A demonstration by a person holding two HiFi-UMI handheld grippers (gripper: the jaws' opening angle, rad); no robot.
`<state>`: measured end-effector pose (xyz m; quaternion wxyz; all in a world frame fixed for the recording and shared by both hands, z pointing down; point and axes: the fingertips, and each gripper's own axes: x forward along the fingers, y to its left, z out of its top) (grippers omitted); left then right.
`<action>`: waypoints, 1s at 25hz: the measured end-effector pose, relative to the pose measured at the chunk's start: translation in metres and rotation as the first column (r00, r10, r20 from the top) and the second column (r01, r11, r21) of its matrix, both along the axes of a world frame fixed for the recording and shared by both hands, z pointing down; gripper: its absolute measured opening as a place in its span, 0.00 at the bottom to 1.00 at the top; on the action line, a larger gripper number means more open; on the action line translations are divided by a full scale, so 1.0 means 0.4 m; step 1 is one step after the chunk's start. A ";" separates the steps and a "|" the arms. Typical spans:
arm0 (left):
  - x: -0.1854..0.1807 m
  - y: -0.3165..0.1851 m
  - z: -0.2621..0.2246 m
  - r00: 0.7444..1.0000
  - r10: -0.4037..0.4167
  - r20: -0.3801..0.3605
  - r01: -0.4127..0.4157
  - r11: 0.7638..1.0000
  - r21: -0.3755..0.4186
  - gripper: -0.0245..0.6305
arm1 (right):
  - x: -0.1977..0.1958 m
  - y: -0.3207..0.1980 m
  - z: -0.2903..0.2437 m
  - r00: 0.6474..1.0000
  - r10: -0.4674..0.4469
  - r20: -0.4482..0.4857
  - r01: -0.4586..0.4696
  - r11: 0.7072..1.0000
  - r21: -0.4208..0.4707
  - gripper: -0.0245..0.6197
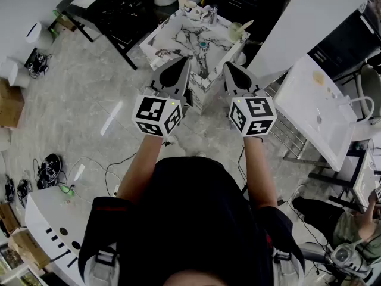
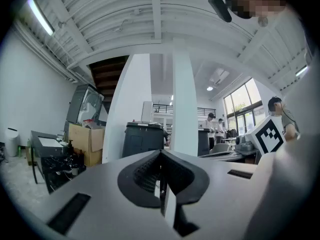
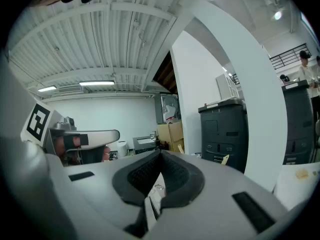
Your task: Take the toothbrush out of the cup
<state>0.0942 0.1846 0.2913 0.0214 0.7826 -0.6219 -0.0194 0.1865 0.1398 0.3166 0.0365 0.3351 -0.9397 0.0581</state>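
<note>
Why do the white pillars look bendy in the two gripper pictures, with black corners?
Left gripper view: the wide-angle lens curves the tall white pillar and darkens the corners; the ceiling strip light glares. Right gripper view: the same bending bows the broad white column. Head view: evenly lit, lines straighter.

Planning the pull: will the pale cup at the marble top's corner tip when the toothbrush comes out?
Probably light: the pale green cup is small beside the marble-patterned counter, so a skewed pull may tip it. It stands at the counter's corner, so a tip could drop it off. The leaning pale-handled toothbrush may drag its rim.
</note>
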 end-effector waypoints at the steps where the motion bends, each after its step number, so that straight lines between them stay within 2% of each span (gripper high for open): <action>1: -0.002 -0.001 0.000 1.000 0.000 -0.007 0.000 1.000 -0.003 0.05 | 0.000 -0.002 0.000 1.000 0.002 0.002 -0.002 1.000 -0.005 0.09; 6: -0.009 0.001 0.002 1.000 -0.007 -0.016 0.007 1.000 -0.014 0.05 | 0.006 -0.006 -0.001 1.000 0.006 0.027 -0.005 0.999 -0.040 0.09; 17: 0.013 0.011 0.010 1.000 0.000 -0.006 0.000 1.000 -0.010 0.05 | 0.025 -0.003 0.018 1.000 0.005 0.010 -0.005 0.999 -0.044 0.09; 25: -0.013 -0.039 0.017 0.999 0.018 -0.031 -0.019 1.000 -0.013 0.05 | 0.002 -0.049 0.027 1.000 0.011 0.019 -0.010 0.998 -0.059 0.09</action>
